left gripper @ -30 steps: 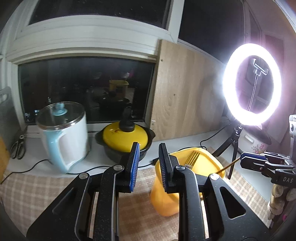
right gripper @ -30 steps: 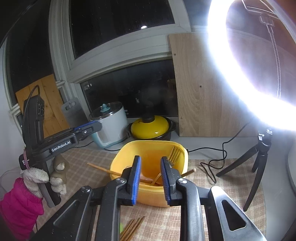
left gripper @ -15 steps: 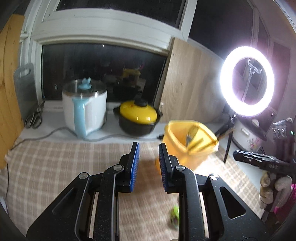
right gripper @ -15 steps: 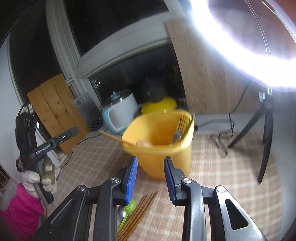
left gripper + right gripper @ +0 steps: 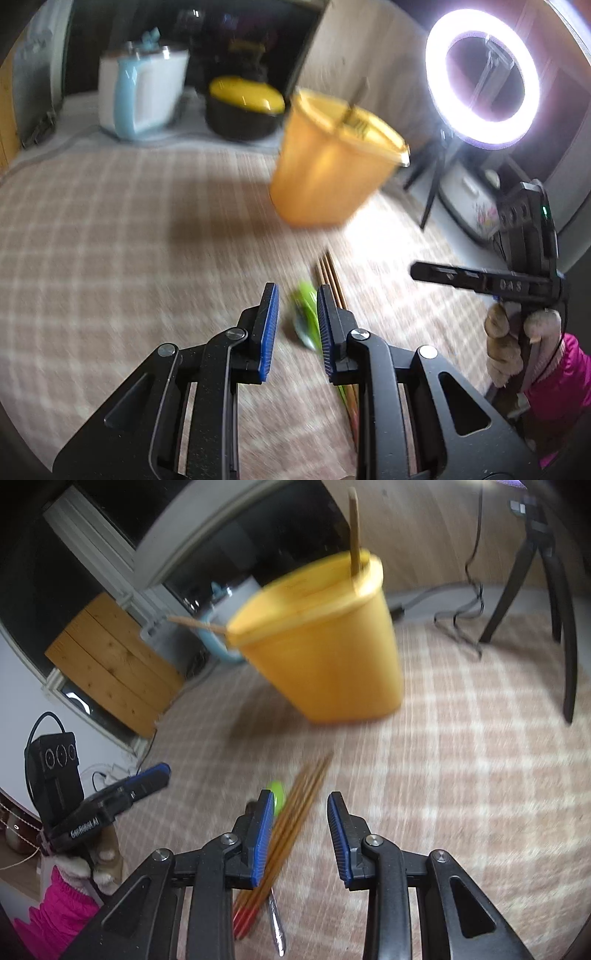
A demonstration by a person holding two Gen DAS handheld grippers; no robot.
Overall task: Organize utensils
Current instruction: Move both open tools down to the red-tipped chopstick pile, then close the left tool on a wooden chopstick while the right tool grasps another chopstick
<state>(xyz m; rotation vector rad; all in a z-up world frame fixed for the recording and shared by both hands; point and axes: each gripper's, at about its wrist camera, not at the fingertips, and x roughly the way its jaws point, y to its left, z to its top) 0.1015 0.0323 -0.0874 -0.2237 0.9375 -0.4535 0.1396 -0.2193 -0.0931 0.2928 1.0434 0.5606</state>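
A yellow tub (image 5: 328, 166) stands on the checked cloth with a fork (image 5: 356, 122) and wooden chopsticks (image 5: 354, 531) in it; it also shows in the right wrist view (image 5: 321, 646). A bundle of chopsticks (image 5: 295, 812) and a green-handled utensil (image 5: 306, 317) lie on the cloth in front of it. My left gripper (image 5: 293, 325) is open and empty, low over the green utensil. My right gripper (image 5: 301, 834) is open and empty, low over the chopstick bundle.
A white and blue kettle (image 5: 142, 96) and a yellow-lidded black pot (image 5: 243, 107) stand at the back. A ring light (image 5: 480, 74) on a tripod (image 5: 543, 583) stands at the right. A metal utensil (image 5: 277, 923) lies by the chopsticks.
Both grippers have pulled back from the tub and dropped low toward the chopsticks and green utensil on the cloth. The right jaws have opened wider.
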